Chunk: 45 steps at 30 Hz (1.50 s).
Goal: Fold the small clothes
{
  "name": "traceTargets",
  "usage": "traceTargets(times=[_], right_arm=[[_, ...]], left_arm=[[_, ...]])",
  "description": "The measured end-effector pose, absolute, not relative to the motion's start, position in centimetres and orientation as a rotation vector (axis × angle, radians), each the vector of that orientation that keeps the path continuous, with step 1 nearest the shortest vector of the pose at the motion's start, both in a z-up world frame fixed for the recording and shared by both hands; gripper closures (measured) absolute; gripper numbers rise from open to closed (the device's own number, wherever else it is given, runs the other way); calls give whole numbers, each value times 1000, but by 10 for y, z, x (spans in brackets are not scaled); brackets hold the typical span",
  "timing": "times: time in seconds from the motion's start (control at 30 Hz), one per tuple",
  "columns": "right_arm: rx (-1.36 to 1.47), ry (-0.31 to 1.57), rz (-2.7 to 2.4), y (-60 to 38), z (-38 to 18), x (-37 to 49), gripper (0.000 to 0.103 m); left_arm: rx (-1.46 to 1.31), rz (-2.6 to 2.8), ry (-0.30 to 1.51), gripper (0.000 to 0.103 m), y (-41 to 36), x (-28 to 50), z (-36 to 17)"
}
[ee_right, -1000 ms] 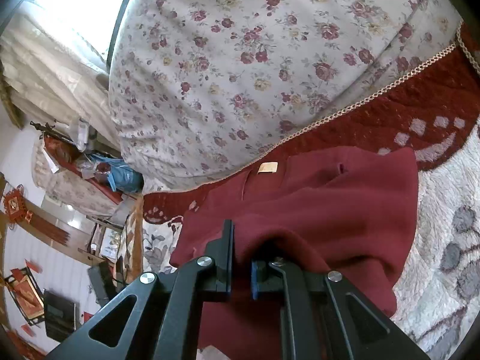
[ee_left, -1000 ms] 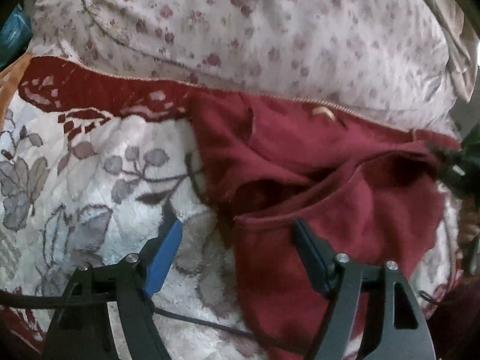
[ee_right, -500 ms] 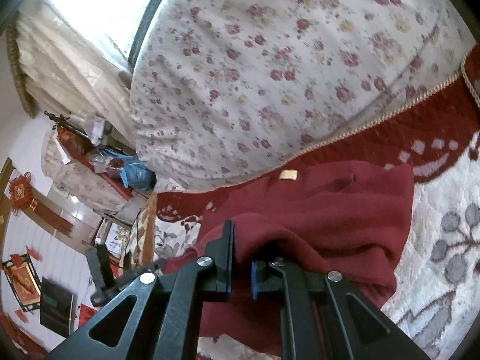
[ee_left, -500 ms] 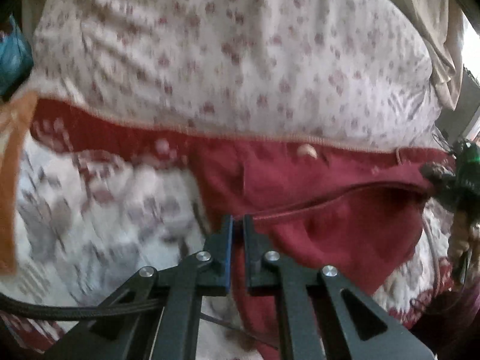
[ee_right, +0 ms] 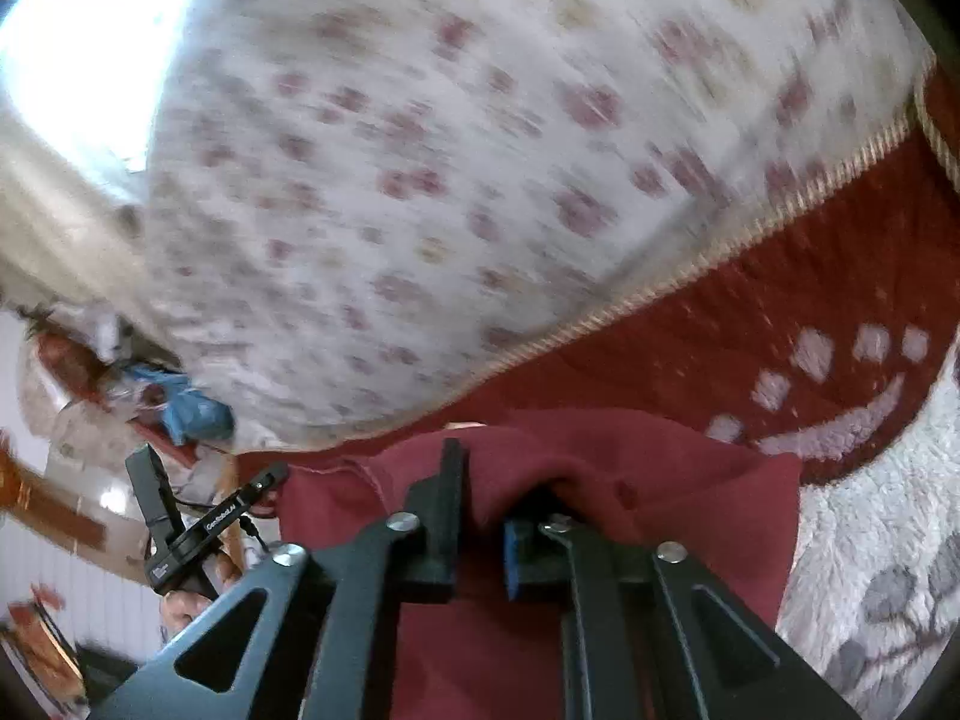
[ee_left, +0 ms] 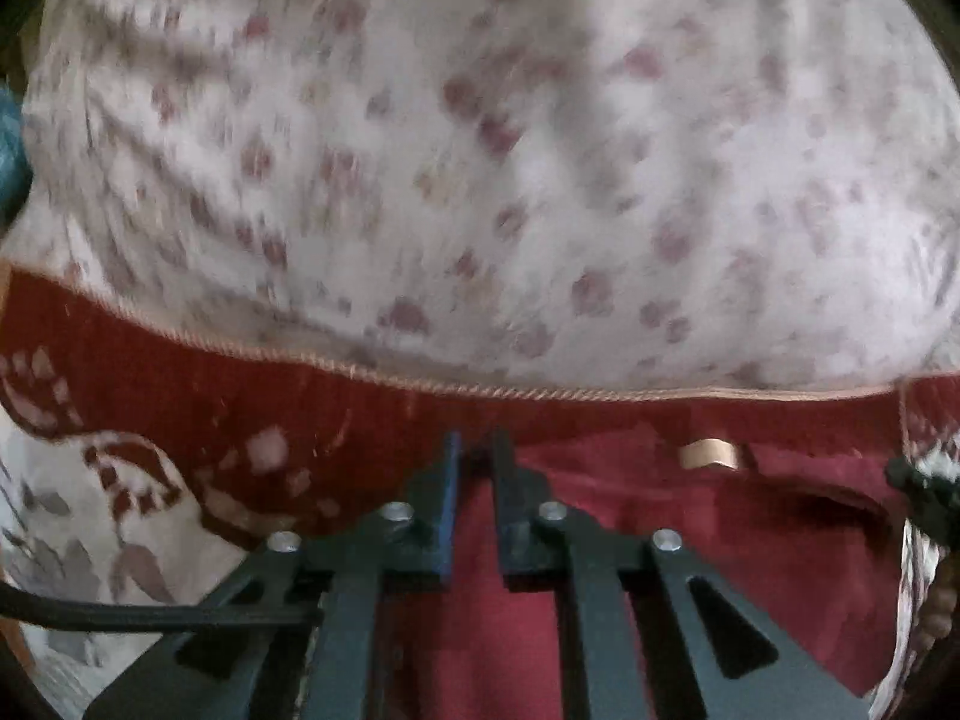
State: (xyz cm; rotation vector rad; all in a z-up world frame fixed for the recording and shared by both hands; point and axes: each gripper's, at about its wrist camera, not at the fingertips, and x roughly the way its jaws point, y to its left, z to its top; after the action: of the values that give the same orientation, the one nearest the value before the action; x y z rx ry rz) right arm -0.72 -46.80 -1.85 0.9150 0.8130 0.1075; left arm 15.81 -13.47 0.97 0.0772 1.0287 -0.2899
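Left wrist view shows the left gripper [ee_left: 475, 450], jaws opening slightly, pinching the red garment [ee_left: 690, 540] near the blanket's [ee_left: 150, 396] dark-red far border. Folding looks half done; flattening remains. Rightward, the right gripper [ee_right: 480, 480], jaws also easing, holds bunched cloth. A flowered pillow [ee_right: 450, 180] crowds that edge.

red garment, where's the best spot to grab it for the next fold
Take the red garment at its bunched top hem, coming in from the near side. That raised fold gives the pads thickness to pinch. The flat panel lies flush on the patterned blanket.
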Motion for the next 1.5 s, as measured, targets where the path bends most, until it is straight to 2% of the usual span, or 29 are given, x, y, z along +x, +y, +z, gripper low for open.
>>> traceTargets(times=[0.03,0.07,0.1,0.13,0.17,0.23,0.3,0.43,0.53,0.6,0.7,0.87,0.97,1.1,1.13,1.17,1.2,1.23,1.27,1.37,1.43,1.5], right_arm=[[929,842,99,-470,-25,-3,81],[923,850,99,-472,-25,-3,75],[909,842,102,-473,-23,-5,72],[884,821,95,-475,-16,-10,61],[864,799,78,-476,-10,-15,47],[812,722,47,-477,9,-32,42],[778,705,112,-468,21,-40,42],[651,824,104,-436,8,-24,44],[709,926,-50,-444,-34,0,46],[792,889,-61,-450,-36,-9,47],[777,816,9,-443,-14,-40,47],[541,837,60,-409,12,-111,46],[434,873,25,-395,9,-135,46],[444,899,40,-393,-10,-141,46],[447,918,48,-390,-19,-136,52],[441,928,53,-390,-23,-138,69],[422,949,57,-386,-29,-134,77],[396,959,44,-382,-34,-131,83],[401,950,46,-382,-32,-132,88],[418,914,92,-385,-13,-142,91],[402,889,121,-386,5,-156,95],[386,886,144,-384,15,-171,96]], left_arm=[[59,-295,1038,81,-130,160,8],[33,-306,1043,60,-125,161,9],[-4,-317,1041,50,-116,160,13],[-47,-322,1026,41,-104,156,20],[-76,-327,1013,41,-93,150,28],[-70,-338,1013,40,-81,139,40],[-31,-351,1005,40,-73,124,52],[28,-424,997,35,-61,73,64],[30,-464,1006,27,-56,38,61],[10,-494,1010,24,-48,18,57],[-32,-515,1044,24,-41,-4,38],[-73,-550,1133,24,-40,-21,-3],[-88,-585,1112,24,-41,-31,-7],[-59,-604,1067,24,-50,-40,-8],[-37,-605,1073,26,-53,-40,-11],[-9,-616,1092,41,-57,-39,-14],[8,-630,1110,56,-59,-36,-16],[43,-645,1134,80,-62,-34,-19],[61,-639,1131,83,-63,-34,-17],[95,-640,1098,93,-58,-36,1],[87,-645,1080,93,-49,-39,14],[102,-639,1070,93,-40,-43,19]])
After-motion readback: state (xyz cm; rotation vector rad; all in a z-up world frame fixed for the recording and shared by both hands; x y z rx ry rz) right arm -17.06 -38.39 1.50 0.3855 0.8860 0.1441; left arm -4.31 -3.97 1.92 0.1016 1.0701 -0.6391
